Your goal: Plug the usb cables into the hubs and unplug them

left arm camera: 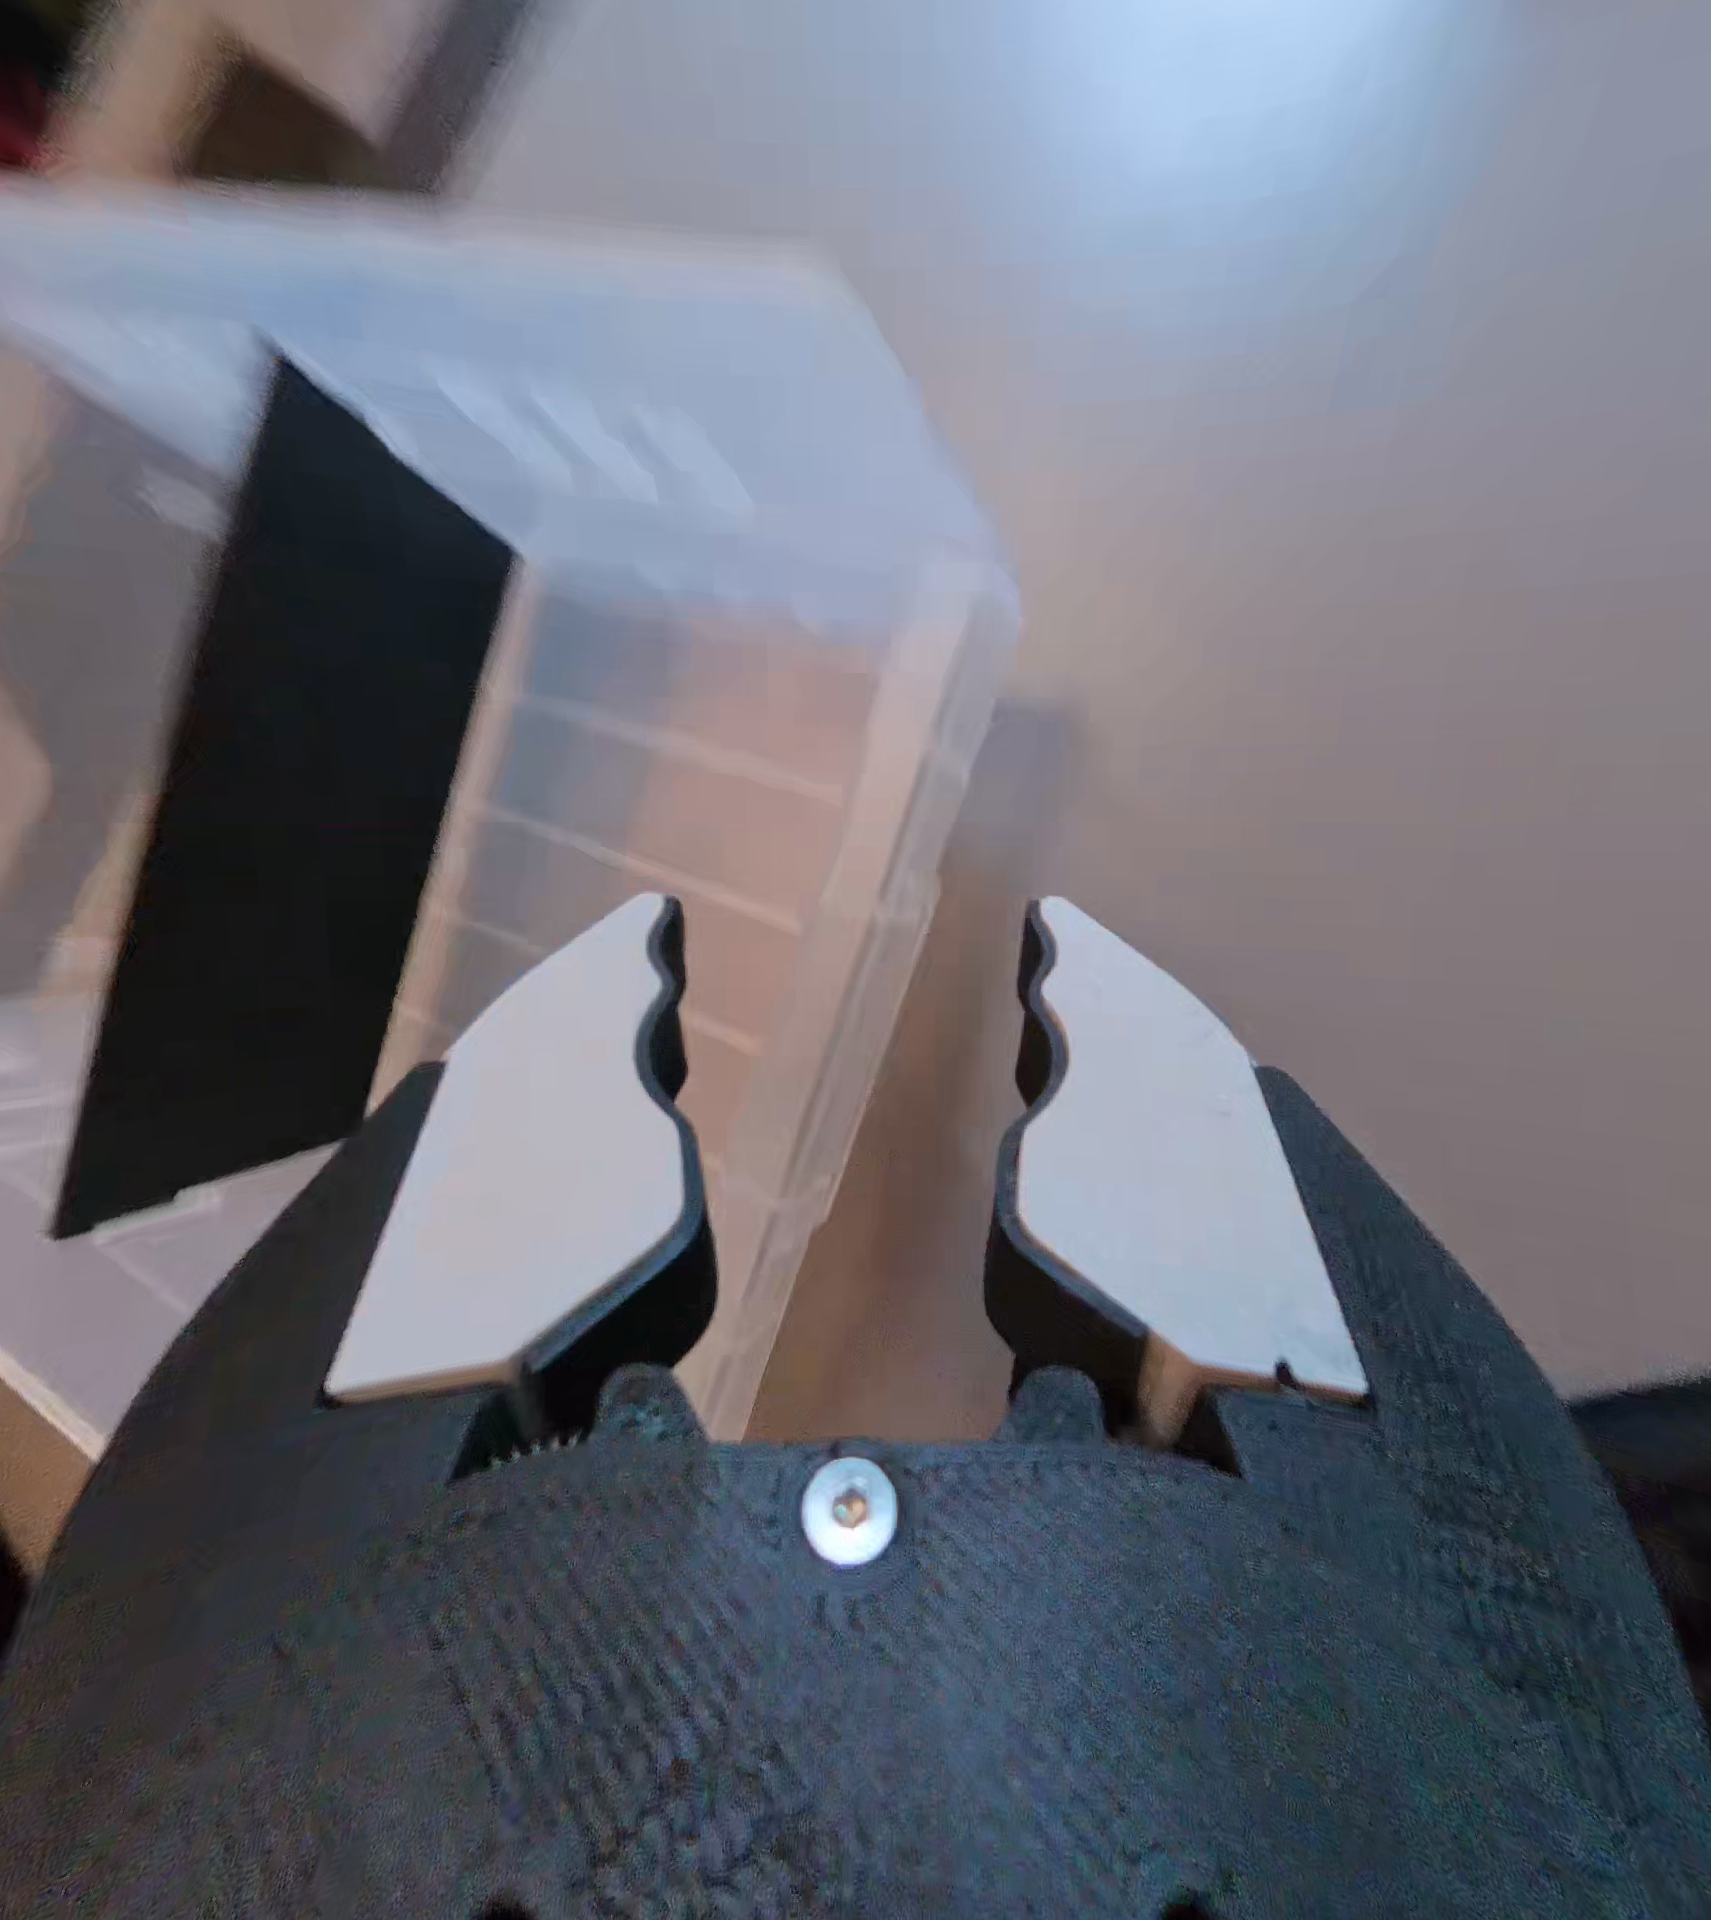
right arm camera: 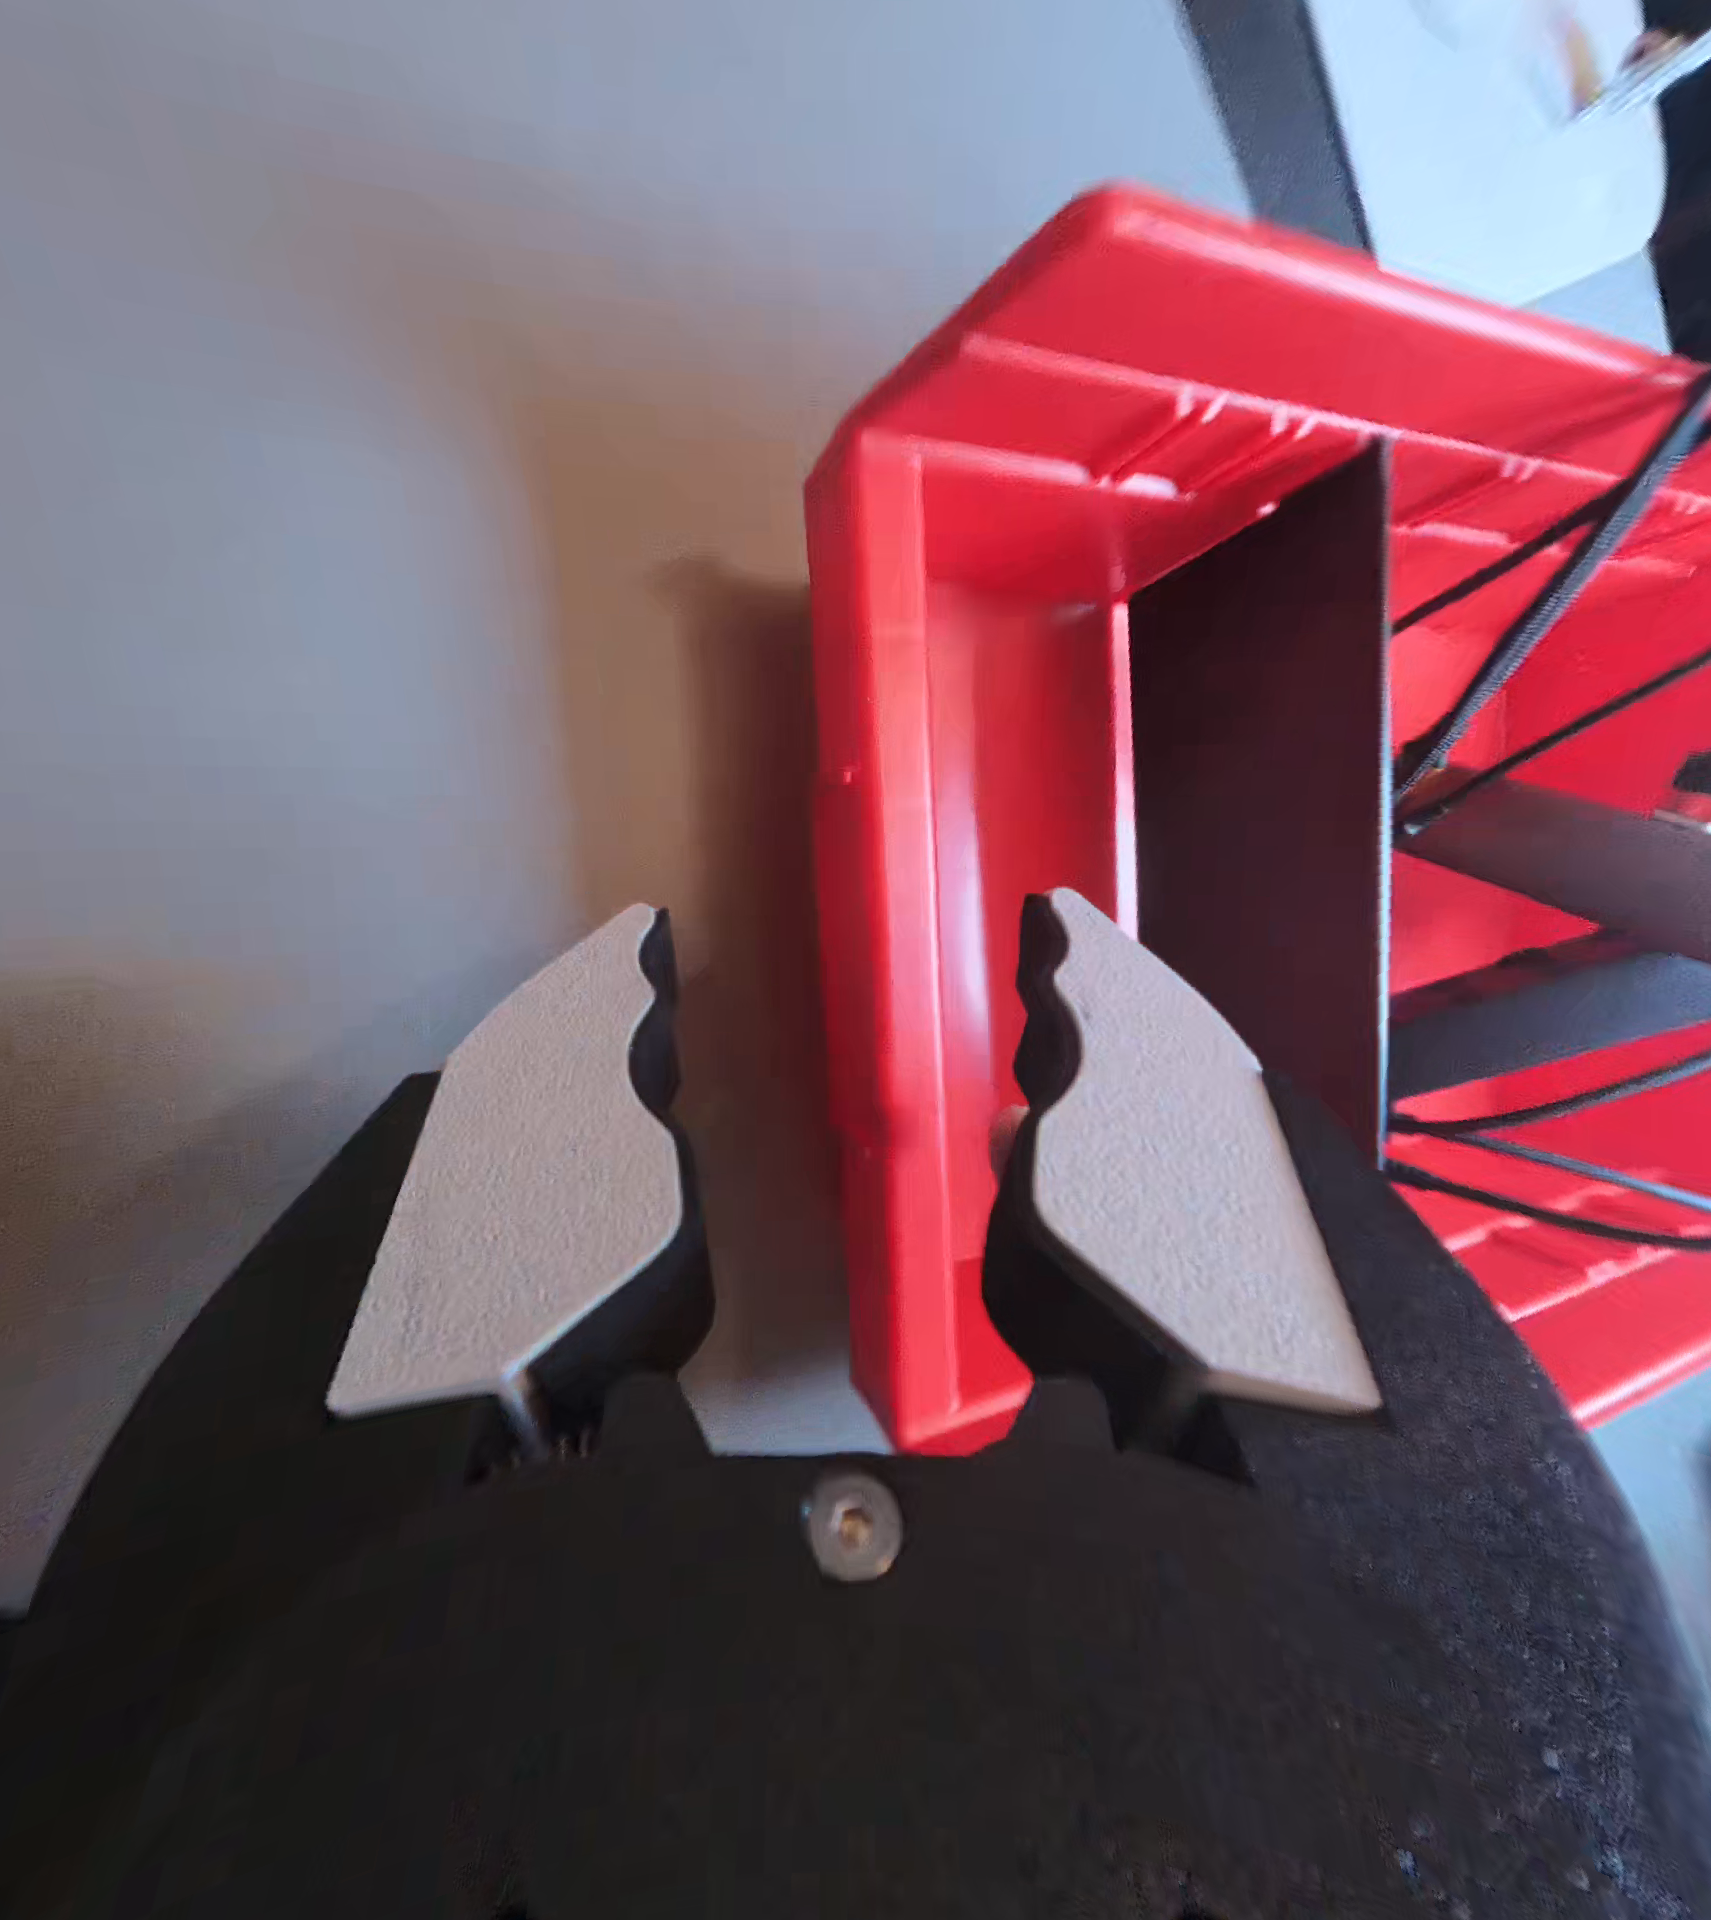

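Left gripper (left arm camera: 851, 914) gapes, empty, beside clear bin (left arm camera: 622, 623) corner. Right gripper (right arm camera: 849, 914) gapes, empty, astride red bin (right arm camera: 892, 831) near wall. Thin black usb cables (right arm camera: 1578, 613) and dark hub (right arm camera: 1609, 894) lie inside, right of black divider (right arm camera: 1266, 810). Cables likely limp, light; grip the rigid plug.

Cables (right arm camera: 1599, 613) and hub (right arm camera: 1599, 873) lie in bin (right arm camera: 1246, 312), behind divider (right arm camera: 1266, 810)

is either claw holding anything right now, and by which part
Nothing is held. The left claw is open beside a clear bin; the right claw is open over the red bin corner, gripping neither cables nor hub.
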